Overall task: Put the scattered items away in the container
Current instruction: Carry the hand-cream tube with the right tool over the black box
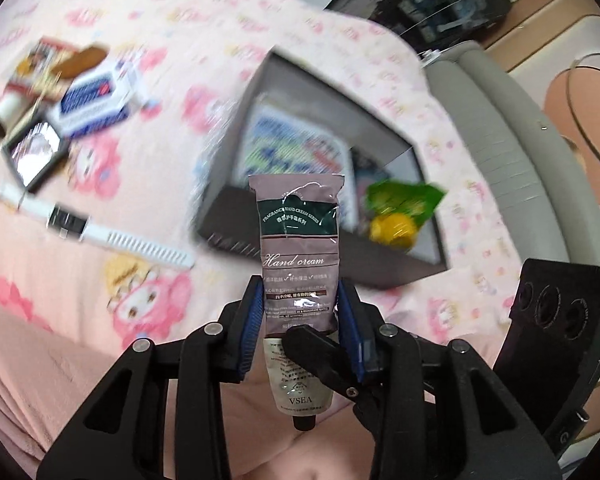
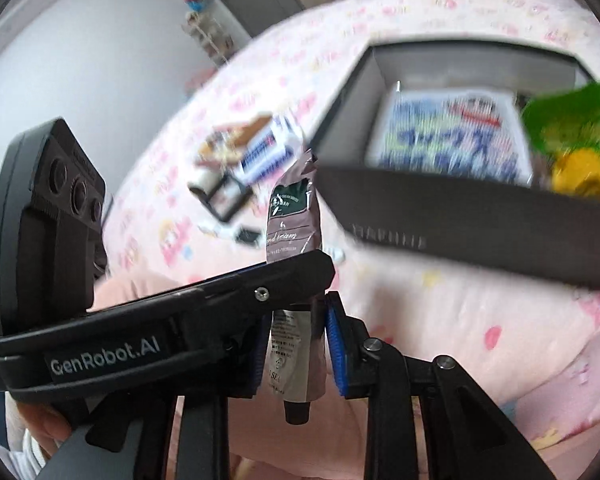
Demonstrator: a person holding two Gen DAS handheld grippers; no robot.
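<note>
A mauve hand cream tube (image 1: pixel 300 256) with a green label is held upright in the air, cap end down. My left gripper (image 1: pixel 300 296) is shut on its middle, a blue pad on each flat edge. My right gripper (image 2: pixel 298 320) is shut on the same tube (image 2: pixel 294 344) lower down, and one of its black fingers crosses the tube in the left wrist view. The dark grey box (image 1: pixel 228 208) lies open on the bed just beyond the tube, also seen as the box (image 2: pixel 460 232) up close in the right wrist view.
Inside the box lie a blue-and-white packet (image 1: pixel 292 152) and a green-and-yellow bag (image 1: pixel 400 208). On the pink bedspread to the left are a blue-and-white carton (image 1: pixel 96 104), a red box (image 1: pixel 40 68), a paper roll (image 1: pixel 2 116), a small mirror (image 1: pixel 36 152) and a white watch (image 1: pixel 84 228).
</note>
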